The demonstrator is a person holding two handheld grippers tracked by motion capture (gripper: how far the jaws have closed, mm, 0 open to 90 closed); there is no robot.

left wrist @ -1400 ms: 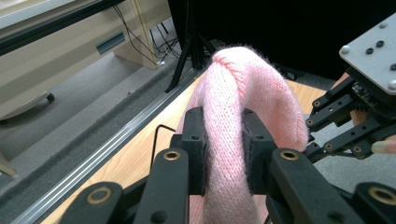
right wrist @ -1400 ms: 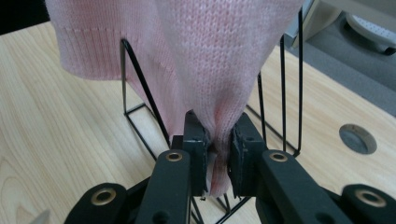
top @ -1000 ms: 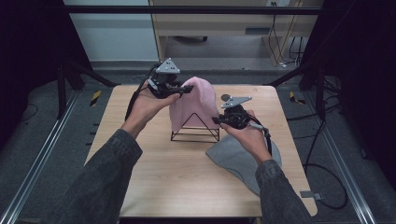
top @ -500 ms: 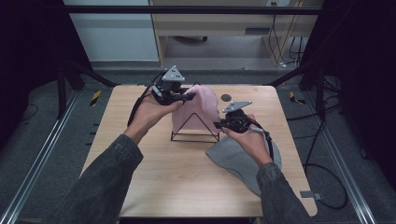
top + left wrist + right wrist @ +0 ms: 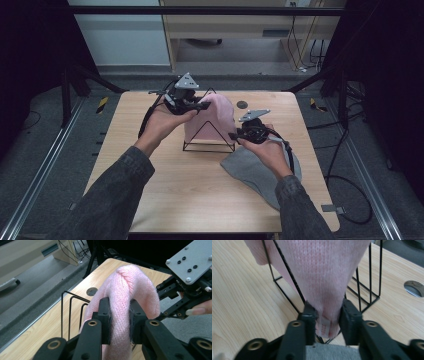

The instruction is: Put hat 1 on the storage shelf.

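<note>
The pink knit hat [image 5: 212, 120] is draped over a black wire rack [image 5: 209, 145] that stands near the middle of the wooden table [image 5: 165, 190]. My left claw [image 5: 196, 104] sits at the hat's ten o'clock in the high view and is clamped on a fold of the knit near its crown; in the left gripper view the pink knit hat [image 5: 130, 295] bulges up between my two jaws, which press it from both sides. My right claw [image 5: 235, 136] is at the hat's four o'clock, low by the rack's base, and it pinches the hat's lower edge; in the right gripper view the pink knit hat [image 5: 324, 277] narrows down into my jaws, with a small label [image 5: 325, 328] showing on the edge between them, and the black wire rack [image 5: 367, 287] stands just behind it. A grey hat [image 5: 260, 172] lies flat on the table under my right hand, at five o'clock from the rack. A round dark hole [image 5: 242, 104] sits in the table at the rack's one o'clock.
</note>
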